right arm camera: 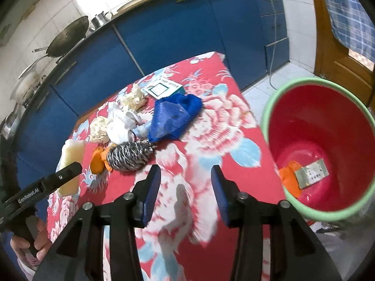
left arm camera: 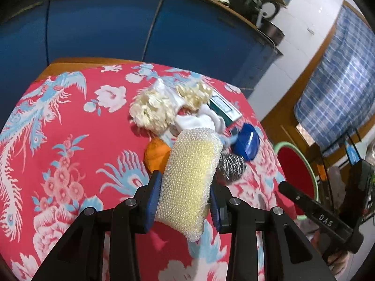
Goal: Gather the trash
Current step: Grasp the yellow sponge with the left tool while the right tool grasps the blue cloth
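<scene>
Looking along your left gripper (left arm camera: pixel 186 201), jaws clamped on the yellow sponge (left arm camera: pixel 189 180), lifted over the red tablecloth (left arm camera: pixel 70 140), trash pile (left arm camera: pixel 187 117) just beyond, from your right gripper (right arm camera: pixel 186 192), jaws apart and empty, red bucket (right arm camera: pixel 328 126) beside the tablecloth's right edge, pile ahead-left.

- A home kitchen: blue cabinet doors (right arm camera: pixel 168 44) run under a long wooden-edged counter across the top of the right wrist view.
- A dark wok (right arm camera: pixel 68 38) and a small metal pot (right arm camera: pixel 99 20) stand on that counter, upper left of the frame.
- White wall tiles (right arm camera: pixel 35 11) back the counter.
- A table under a red floral cloth (right arm camera: pixel 211 126) fills the centre.
- A wooden door (right arm camera: pixel 332 53) hung with blue checked fabric (right arm camera: pixel 351 7) stands at upper right.
</scene>
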Available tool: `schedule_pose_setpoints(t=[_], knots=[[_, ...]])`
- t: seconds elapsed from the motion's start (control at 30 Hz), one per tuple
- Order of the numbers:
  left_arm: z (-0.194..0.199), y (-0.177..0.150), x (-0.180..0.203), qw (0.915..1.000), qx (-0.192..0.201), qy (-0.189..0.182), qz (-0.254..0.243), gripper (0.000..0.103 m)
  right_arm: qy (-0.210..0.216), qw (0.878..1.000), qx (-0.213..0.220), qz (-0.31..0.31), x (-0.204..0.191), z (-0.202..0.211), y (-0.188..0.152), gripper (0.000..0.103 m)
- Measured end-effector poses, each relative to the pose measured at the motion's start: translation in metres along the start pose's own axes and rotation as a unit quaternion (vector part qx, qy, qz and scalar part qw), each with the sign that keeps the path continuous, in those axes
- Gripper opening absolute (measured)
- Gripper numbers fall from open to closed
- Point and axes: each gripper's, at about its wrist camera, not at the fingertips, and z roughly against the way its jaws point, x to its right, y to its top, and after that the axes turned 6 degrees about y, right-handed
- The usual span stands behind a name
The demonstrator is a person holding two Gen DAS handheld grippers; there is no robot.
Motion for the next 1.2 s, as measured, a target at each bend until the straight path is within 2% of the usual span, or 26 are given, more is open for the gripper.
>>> schedule_pose_setpoints(t=[0.43, 0.77, 0.8, 0.83, 0.93, 1.03, 1.2], knots=[[-0.014, 0.013, 0.002, 0.9999, 0.008, 0.0, 0.006, 0.038, -0.014, 0.999, -0.027, 0.01, -0.013, -0.055, 0.04, 0.053], [-0.018, 0.015, 0.002, 0.9999, 0.005, -0.004, 0.008, 0.038, -0.023, 0.999, -0.038, 0.01, -0.013, -0.083, 0.052, 0.053], [-0.018, 0.015, 0.003, 0.9999, 0.005, -0.004, 0.007, 0.038, -0.024, 0.999, -0.038, 0.011, -0.014, -0.084, 0.053, 0.05], [-0.017, 0.015, 0.004, 1.0, 0.006, -0.005, 0.006, 0.038, -0.023, 0.999, -0.039, 0.011, -0.014, -0.084, 0.053, 0.039], [-0.015, 0.015, 0.008, 0.9999, 0.007, -0.01, 0.003, 0.038, -0.022, 0.999, -0.043, 0.017, -0.013, -0.085, 0.053, 0.025], [-0.012, 0.015, 0.014, 0.9999, 0.011, -0.013, -0.003, 0.038, -0.015, 0.999, -0.038, 0.023, -0.013, -0.079, 0.051, 0.02], [-0.006, 0.014, 0.026, 0.9996, 0.014, -0.019, -0.012, 0.038, 0.004, 0.999, -0.015, 0.035, -0.016, -0.057, 0.047, 0.018]])
